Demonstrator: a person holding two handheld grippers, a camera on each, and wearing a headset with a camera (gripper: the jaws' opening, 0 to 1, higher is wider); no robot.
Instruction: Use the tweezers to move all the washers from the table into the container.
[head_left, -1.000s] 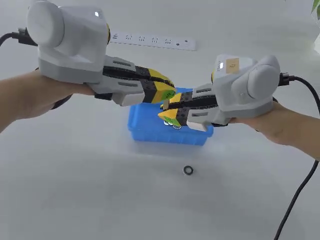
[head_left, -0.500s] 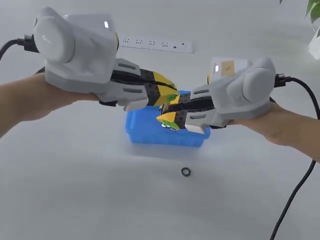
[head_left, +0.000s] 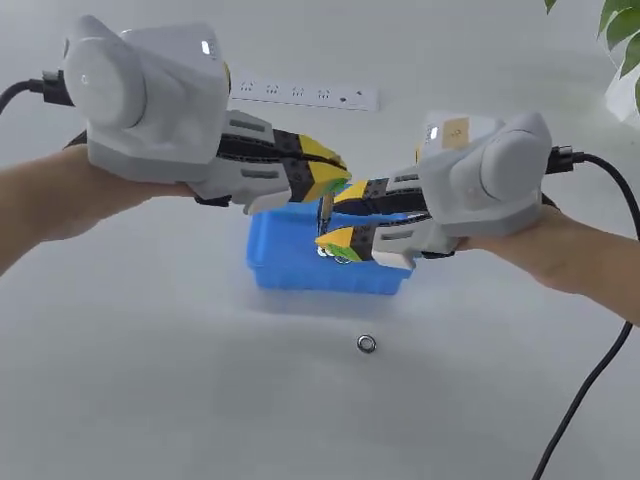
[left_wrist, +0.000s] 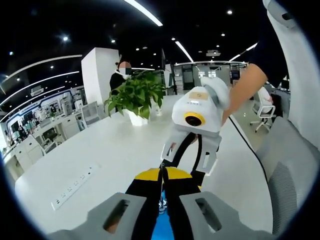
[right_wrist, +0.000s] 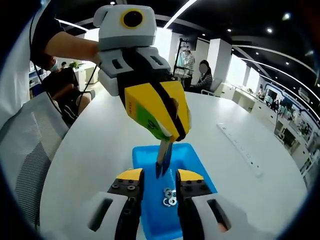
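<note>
My left gripper (head_left: 335, 180) is shut on a pair of slim tweezers (head_left: 325, 212), which hang point-down over the blue container (head_left: 290, 270). My right gripper (head_left: 340, 215) faces it from the right, open, its jaws on either side of the tweezers' lower end. In the right gripper view the tweezers (right_wrist: 164, 152) point down between my right gripper's (right_wrist: 160, 175) parted jaws, held from above by the left gripper (right_wrist: 172, 132). Several washers (right_wrist: 169, 196) lie in the container (right_wrist: 150, 160). One washer (head_left: 367, 344) lies on the table in front of the container.
A white power strip (head_left: 300, 93) lies on the table behind the container. A potted plant (head_left: 620, 30) stands at the far right corner. A black cable (head_left: 600, 360) trails from the right gripper across the table. People sit at the desks beyond.
My right gripper's jaws have parted, so the tweezers now show between them, hanging from the left gripper. The camera has shifted slightly; the container and the loose washer stay put.
</note>
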